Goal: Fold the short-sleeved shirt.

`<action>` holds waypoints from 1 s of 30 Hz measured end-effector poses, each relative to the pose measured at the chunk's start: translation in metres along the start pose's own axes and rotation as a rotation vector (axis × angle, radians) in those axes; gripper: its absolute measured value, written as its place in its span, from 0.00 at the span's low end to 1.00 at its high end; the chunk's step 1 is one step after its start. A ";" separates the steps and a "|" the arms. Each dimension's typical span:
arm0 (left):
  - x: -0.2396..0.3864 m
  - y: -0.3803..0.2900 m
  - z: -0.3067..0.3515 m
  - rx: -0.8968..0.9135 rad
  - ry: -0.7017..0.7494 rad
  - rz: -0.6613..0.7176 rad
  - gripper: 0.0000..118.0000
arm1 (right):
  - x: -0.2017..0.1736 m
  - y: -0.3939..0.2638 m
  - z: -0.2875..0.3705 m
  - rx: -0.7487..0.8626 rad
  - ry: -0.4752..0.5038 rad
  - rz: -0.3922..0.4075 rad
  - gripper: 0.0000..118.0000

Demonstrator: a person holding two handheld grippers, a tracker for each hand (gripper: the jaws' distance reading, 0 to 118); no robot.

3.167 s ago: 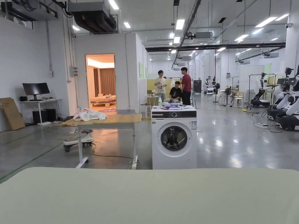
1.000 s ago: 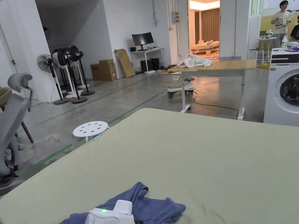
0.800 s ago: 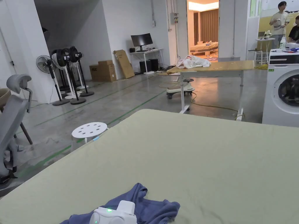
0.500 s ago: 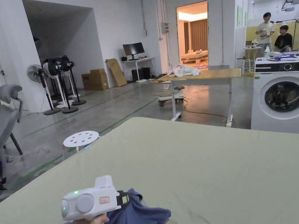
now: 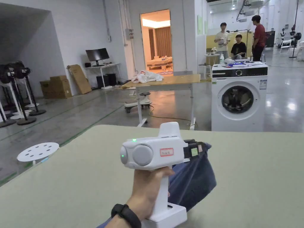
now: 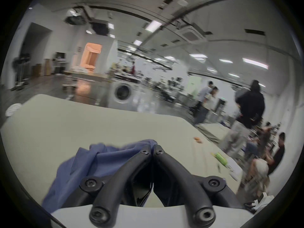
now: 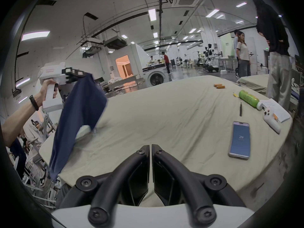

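Both grippers closed — left gripper [image 5: 204,147] pinching the blue shirt [image 7: 79,116], right gripper [image 7: 150,146] empty — phone [image 7: 239,139] nearby.

Shirt [image 7: 79,113] hanging above table's [image 7: 164,116] left edge, phone [image 7: 239,139] at right (bottle [image 7: 248,99] behind it)

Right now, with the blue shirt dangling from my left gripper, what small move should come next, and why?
Probably bring the right gripper over to pinch a second edge of the blue shirt. The left gripper is shut on one bunched bit, so the shirt hangs crumpled off the green table cover, while the right jaws are closed on nothing. Two grips could spread it flat.
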State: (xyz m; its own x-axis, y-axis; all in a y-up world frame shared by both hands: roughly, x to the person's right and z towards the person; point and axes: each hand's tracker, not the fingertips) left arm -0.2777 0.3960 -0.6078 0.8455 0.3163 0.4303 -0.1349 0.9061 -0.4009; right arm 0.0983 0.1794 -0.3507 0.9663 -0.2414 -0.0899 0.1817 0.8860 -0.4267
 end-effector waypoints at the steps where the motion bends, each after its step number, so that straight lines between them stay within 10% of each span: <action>1: 0.018 -0.015 -0.021 -0.016 -0.054 -0.017 0.00 | 0.004 0.000 0.006 0.009 -0.017 -0.007 0.01; 14: 0.225 -0.291 -0.097 -0.551 -0.508 0.002 0.00 | 0.045 -0.014 0.058 0.047 -0.180 -0.094 0.01; 19: 0.219 -0.290 -0.067 -0.495 -0.553 -0.008 0.67 | 0.042 -0.013 0.059 0.056 -0.181 -0.082 0.01; 30: 0.132 -0.185 0.135 0.060 -0.097 -0.270 0.67 | 0.001 0.031 0.035 0.143 -0.040 0.040 0.01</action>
State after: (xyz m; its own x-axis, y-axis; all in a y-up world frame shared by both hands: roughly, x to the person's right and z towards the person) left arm -0.2111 0.3078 -0.3682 0.8020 0.0844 0.5913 0.0556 0.9751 -0.2145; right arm 0.1114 0.2208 -0.3328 0.9792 -0.1913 -0.0669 0.1644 0.9426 -0.2905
